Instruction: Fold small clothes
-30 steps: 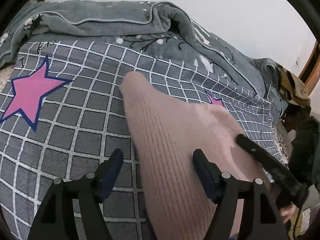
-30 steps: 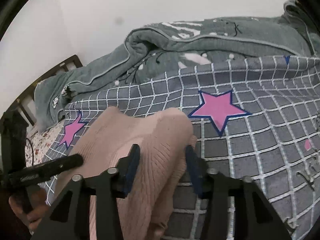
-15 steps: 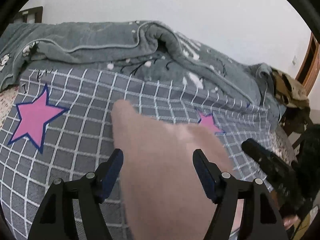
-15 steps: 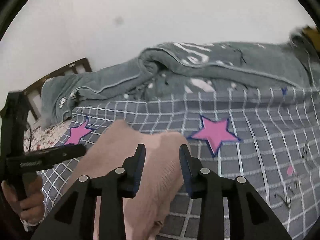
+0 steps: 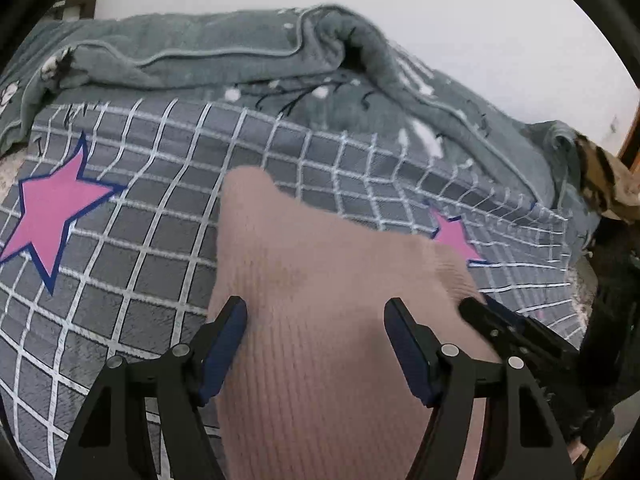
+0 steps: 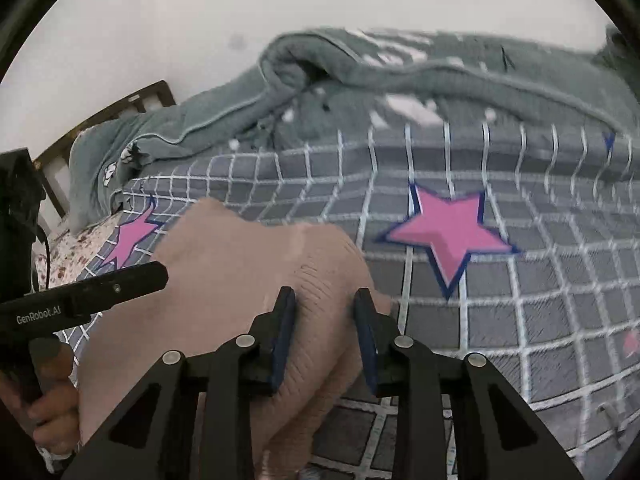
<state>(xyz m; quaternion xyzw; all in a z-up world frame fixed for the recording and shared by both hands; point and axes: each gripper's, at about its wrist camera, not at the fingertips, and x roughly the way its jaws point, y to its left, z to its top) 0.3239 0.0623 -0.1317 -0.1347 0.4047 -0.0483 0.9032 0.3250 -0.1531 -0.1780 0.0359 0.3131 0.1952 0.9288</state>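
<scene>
Pink ribbed knit garment [image 5: 320, 320] fills the lower centre of the left wrist view, lying on a bed covered by a grey checked sheet [image 5: 132, 280] printed with pink stars. Its far end tapers to a rounded tip at mid-frame, and the cloth spreads wider toward the bottom edge.

The left gripper [image 5: 316, 344] has its jaws spread wide, one finger [image 5: 224, 340] at the garment's left edge and the other over the pink cloth to the right; nothing is pinched between them. At the lower right of the same view the black body of the right gripper [image 5: 516, 332] reaches in against the garment's right edge.

In the right wrist view the garment [image 6: 240, 264] sits at centre and lower left. The right gripper [image 6: 325, 328] has its jaws drawn close together with a ridge of the pink knit bunched between the blue pads [image 6: 282, 340], so it is grasping the cloth. The left gripper [image 6: 92, 300] shows as a black bar at the left edge, held by a hand [image 6: 44, 408] in the lower left corner.

A rumpled grey-green blanket [image 5: 224, 52] lies along the far side of the bed across the upper part of both views, below a pale wall. A large pink star [image 6: 448, 236] lies on the sheet right of the garment.
</scene>
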